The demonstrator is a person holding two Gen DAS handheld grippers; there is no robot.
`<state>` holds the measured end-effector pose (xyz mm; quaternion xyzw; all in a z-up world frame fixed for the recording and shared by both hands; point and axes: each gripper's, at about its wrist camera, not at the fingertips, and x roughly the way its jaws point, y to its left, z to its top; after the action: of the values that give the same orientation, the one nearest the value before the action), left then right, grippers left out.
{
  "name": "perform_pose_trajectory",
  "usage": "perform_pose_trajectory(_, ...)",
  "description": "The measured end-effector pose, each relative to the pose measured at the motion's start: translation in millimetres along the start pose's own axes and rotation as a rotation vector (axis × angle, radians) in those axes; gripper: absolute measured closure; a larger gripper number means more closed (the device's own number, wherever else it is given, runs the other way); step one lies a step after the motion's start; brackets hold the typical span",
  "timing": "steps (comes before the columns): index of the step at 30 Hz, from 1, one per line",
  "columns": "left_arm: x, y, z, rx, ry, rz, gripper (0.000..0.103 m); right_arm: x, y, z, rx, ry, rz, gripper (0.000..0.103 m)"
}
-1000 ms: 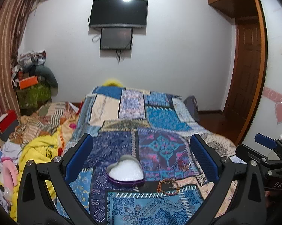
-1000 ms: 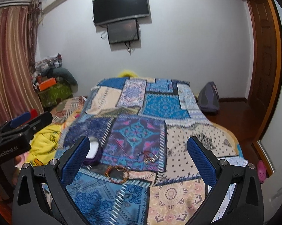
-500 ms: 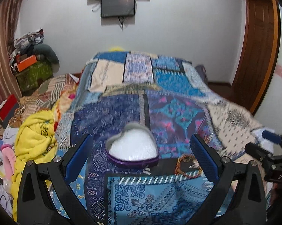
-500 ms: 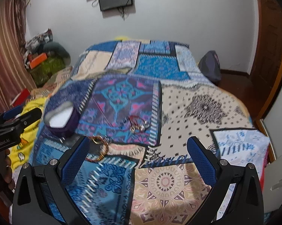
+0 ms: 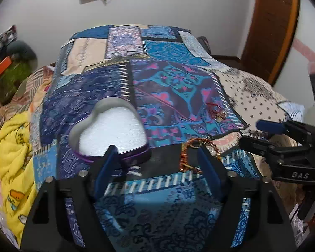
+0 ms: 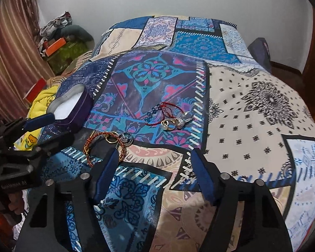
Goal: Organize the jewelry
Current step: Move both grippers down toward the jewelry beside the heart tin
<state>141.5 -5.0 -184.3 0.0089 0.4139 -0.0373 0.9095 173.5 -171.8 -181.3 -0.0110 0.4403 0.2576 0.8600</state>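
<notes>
Both claws, the left gripper [image 5: 155, 163] and right gripper [image 6: 155, 167], have just been closing, gripping nothing, above the patchwork bedspread [image 6: 251, 109]; the heart-shaped tin [image 5: 113, 130] sits centre-left and the beaded bracelet [image 6: 104, 147] lower-left, with rings [image 6: 176, 121] at centre.

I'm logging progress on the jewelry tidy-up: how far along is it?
Nothing is put away: the heart-shaped tin holds only its white lining. Both claws, left and right, are empty, their jaws just narrowing. The orange beaded bracelet, rings and red cord lie on the bedspread.

Glossy metal heart tin [image 5: 98, 117], cloth bedspread [image 6: 251, 113]
</notes>
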Motion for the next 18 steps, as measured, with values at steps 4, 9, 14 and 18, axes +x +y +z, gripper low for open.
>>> perform_pose_trajectory(4, 4, -14, 4, 0.059, -0.001, 0.001, 0.033, 0, -1, -1, -0.013, 0.005, 0.004, 0.040)
perform_pose_trajectory(9, 8, -23, 8, 0.068, 0.012, -0.047, 0.054, -3, -5, 1, -0.013, 0.004, 0.008, 0.040)
perform_pose_trajectory(14, 18, -31, 3, 0.078, 0.047, -0.059, 0.059, -4, -7, 0, -0.017, 0.006, 0.020, 0.040)
perform_pose_trajectory(18, 31, -27, -3, 0.039, 0.103, -0.062, 0.078, -1, -7, -1, -0.010, 0.014, 0.030, 0.040)
